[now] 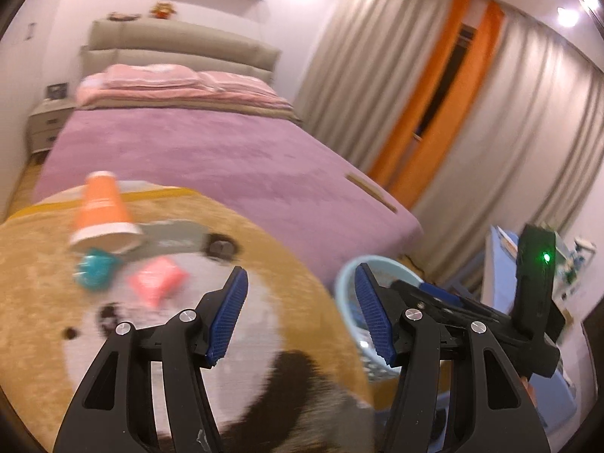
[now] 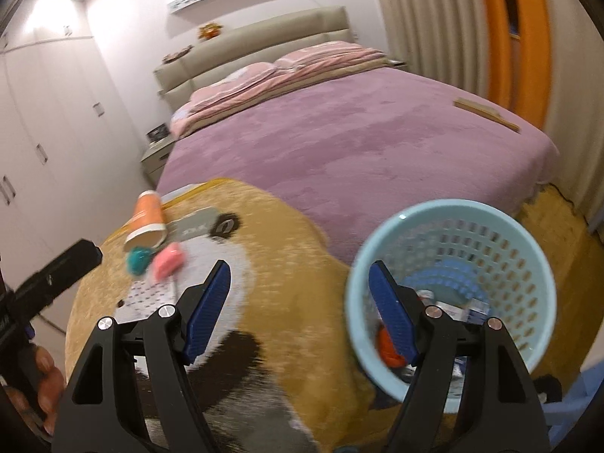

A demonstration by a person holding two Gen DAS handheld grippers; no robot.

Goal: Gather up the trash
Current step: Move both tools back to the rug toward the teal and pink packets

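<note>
An orange paper cup (image 1: 102,211) lies on its side on the tan animal-print blanket (image 1: 264,249) at the foot of the bed. A teal crumpled wrapper (image 1: 94,268), a pink packet (image 1: 158,279) and a grey flat packet (image 1: 175,236) lie beside it. My left gripper (image 1: 300,317) is open and empty, to the right of them. A light blue mesh basket (image 2: 528,249) holds several pieces of trash. My right gripper (image 2: 298,307) is open and empty, its right finger at the basket's rim. The cup (image 2: 147,221), teal wrapper (image 2: 137,258) and pink packet (image 2: 168,260) show at left.
A purple bedspread (image 2: 358,139) with pink pillows (image 2: 271,75) fills the middle. A wooden strip (image 2: 487,113) lies near its right edge. Grey and orange curtains (image 1: 472,113) hang at right. A nightstand (image 1: 47,124) stands at the far left. A white wardrobe (image 2: 45,132) lines the left wall.
</note>
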